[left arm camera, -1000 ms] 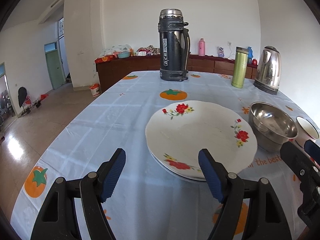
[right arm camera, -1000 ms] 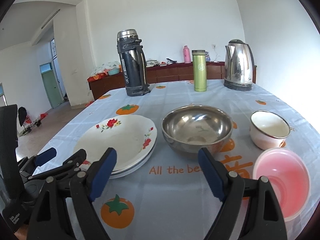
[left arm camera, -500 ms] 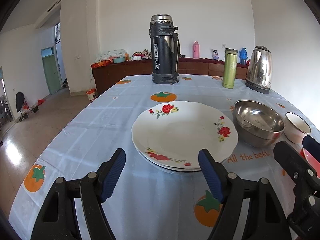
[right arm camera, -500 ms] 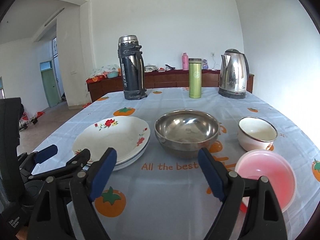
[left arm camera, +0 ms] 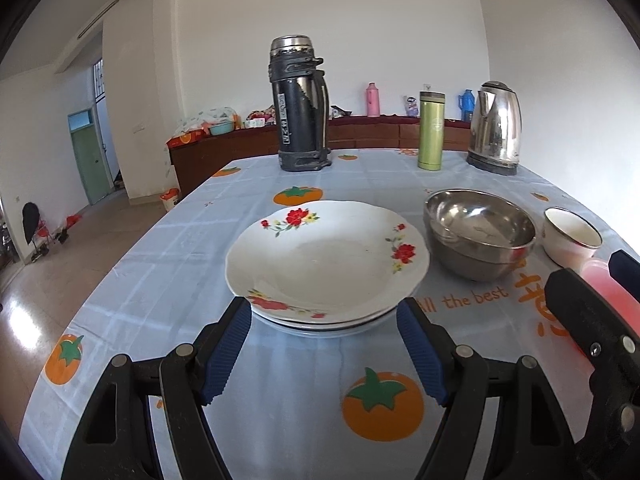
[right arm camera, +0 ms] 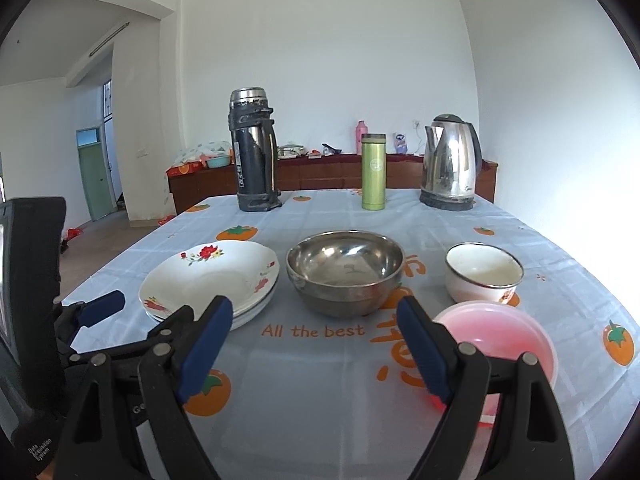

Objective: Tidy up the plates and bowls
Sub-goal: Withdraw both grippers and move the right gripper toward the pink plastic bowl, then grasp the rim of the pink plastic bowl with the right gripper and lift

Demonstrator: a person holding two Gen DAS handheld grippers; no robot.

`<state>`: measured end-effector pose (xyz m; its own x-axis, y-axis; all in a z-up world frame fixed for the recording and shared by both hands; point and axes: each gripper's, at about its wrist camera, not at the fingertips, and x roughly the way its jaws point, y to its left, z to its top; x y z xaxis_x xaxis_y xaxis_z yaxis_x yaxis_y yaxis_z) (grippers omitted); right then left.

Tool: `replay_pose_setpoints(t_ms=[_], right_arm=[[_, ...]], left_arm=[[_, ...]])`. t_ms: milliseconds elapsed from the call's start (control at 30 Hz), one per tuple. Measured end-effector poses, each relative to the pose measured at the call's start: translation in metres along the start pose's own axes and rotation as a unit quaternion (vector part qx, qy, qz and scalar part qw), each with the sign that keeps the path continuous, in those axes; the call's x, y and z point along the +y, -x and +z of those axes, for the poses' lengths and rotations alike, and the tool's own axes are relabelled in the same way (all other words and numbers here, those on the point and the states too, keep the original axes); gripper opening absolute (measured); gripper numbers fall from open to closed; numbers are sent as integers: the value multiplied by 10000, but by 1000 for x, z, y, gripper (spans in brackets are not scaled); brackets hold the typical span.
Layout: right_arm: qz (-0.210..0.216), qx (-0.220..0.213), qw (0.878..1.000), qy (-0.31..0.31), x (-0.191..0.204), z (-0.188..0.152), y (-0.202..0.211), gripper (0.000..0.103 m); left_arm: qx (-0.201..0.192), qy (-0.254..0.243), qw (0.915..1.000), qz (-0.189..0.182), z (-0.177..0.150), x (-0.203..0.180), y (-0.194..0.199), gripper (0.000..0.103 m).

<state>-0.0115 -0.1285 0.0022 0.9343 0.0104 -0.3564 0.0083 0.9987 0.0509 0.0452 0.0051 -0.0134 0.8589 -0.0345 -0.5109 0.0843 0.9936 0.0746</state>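
Observation:
A stack of white flowered plates (left arm camera: 326,260) sits on the table, also in the right wrist view (right arm camera: 208,280). Right of it stands a steel bowl (left arm camera: 480,232) (right arm camera: 344,268), then a small white enamel bowl (left arm camera: 570,234) (right arm camera: 482,274) and a pink plastic bowl (right arm camera: 496,336) (left arm camera: 608,292). My left gripper (left arm camera: 324,344) is open and empty, just in front of the plates. My right gripper (right arm camera: 316,340) is open and empty, in front of the steel bowl, with the pink bowl beside its right finger.
A black thermos (left arm camera: 298,108), a green flask (left arm camera: 431,132) and a steel kettle (left arm camera: 496,128) stand at the far side of the table. The tablecloth (left arm camera: 160,264) is pale blue with orange prints. The table's left edge drops to the floor.
Both grippers have drawn back from the dishes and levelled. The plates and bowls now sit farther ahead. Nothing was grasped.

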Motion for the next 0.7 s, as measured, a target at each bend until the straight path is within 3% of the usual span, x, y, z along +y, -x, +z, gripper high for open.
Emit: replay_pose_setpoints(t_ms=[300, 700], right_arm=[[-67, -139, 9999, -4, -11, -6, 14, 86], [-302, -533, 9981, -58, -41, -8, 39, 86]], left_arm=[[-39, -128, 9999, -51, -1, -15, 6, 77], [47, -229, 9986, -465, -2, -42, 9, 77]])
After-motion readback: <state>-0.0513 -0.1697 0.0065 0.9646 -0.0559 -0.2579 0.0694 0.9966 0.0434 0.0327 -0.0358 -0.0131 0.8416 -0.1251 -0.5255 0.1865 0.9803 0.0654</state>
